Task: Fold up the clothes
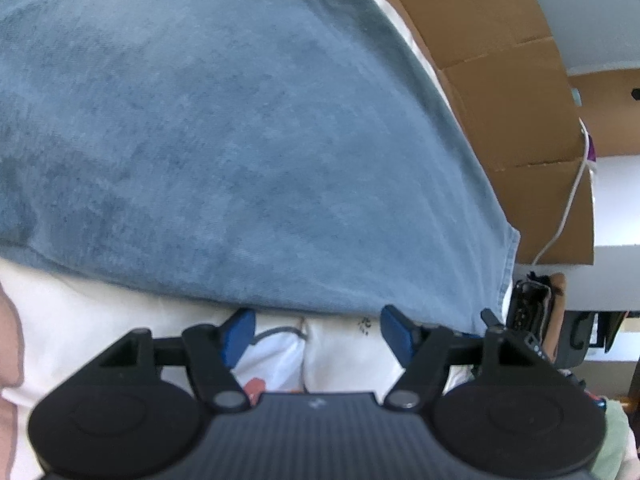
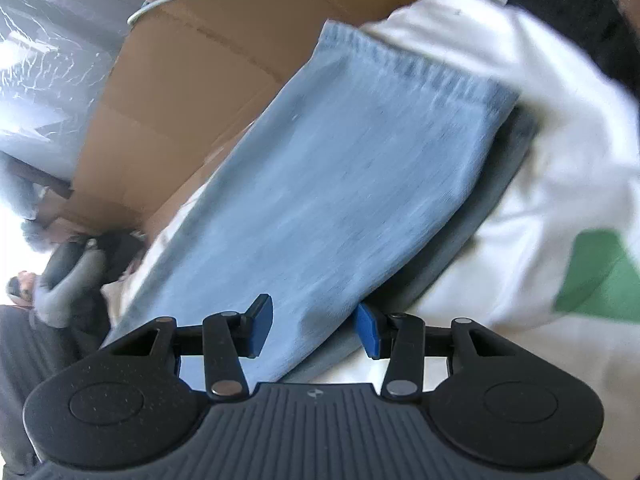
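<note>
Two hand-held grippers work over one pair of faded blue denim jeans [image 1: 240,140], which lies spread on a white printed bed sheet [image 1: 100,312] and fills most of both wrist views; the fold looks about half done, since in the right wrist view a hemmed leg end [image 2: 412,68] lies on top of a darker denim layer [image 2: 448,236], apparently so the next fold can halve the length. The left gripper [image 1: 316,332] hangs just short of the near denim edge with its blue pads [image 1: 240,336] wide apart and only sheet between them, holding nothing; it seems parked there to catch that edge. The right gripper [image 2: 316,328] has its jaws about half open; denim lies between the blue pads [image 2: 262,326], yet they do not visibly press it, so the cloth looks loose rather than gripped.

Beyond the far edge of the jeans a flattened brown cardboard box [image 1: 500,80] stands close, with a white cable [image 1: 560,220] trailing over it, so room to push the cloth away is short. On the right side the white sheet with its green patch [image 2: 596,276] is bare and offers the freer space; the blur in that view makes the lower layer's edge hard to trace.
</note>
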Action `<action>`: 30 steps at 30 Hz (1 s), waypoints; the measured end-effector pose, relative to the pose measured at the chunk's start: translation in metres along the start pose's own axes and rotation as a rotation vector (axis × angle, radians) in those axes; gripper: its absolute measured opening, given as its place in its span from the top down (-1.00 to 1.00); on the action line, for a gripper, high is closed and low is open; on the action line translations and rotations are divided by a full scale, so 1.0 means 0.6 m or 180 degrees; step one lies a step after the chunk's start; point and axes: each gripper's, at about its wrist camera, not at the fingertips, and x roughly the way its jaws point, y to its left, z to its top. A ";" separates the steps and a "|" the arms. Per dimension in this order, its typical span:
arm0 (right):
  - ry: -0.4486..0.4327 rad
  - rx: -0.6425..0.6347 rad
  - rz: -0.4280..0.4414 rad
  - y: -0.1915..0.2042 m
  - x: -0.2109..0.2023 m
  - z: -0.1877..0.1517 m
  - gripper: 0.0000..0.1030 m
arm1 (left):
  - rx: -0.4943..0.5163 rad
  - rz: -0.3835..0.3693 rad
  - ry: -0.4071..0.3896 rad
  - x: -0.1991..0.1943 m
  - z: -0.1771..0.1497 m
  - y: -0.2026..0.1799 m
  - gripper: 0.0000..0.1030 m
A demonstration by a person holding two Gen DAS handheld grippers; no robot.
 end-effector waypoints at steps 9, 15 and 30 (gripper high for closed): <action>0.0437 -0.0136 0.0225 0.031 0.036 -0.049 0.01 | -0.0059 -0.0057 -0.0017 0.000 -0.001 -0.002 -0.39; 0.0506 -0.0180 0.0277 0.048 0.041 -0.061 0.00 | -0.0075 -0.0077 -0.0026 -0.005 0.000 0.002 -0.39; 0.0930 -0.0171 0.0610 0.106 0.106 -0.107 0.01 | -0.0207 -0.0242 -0.0058 -0.006 0.004 -0.001 -0.41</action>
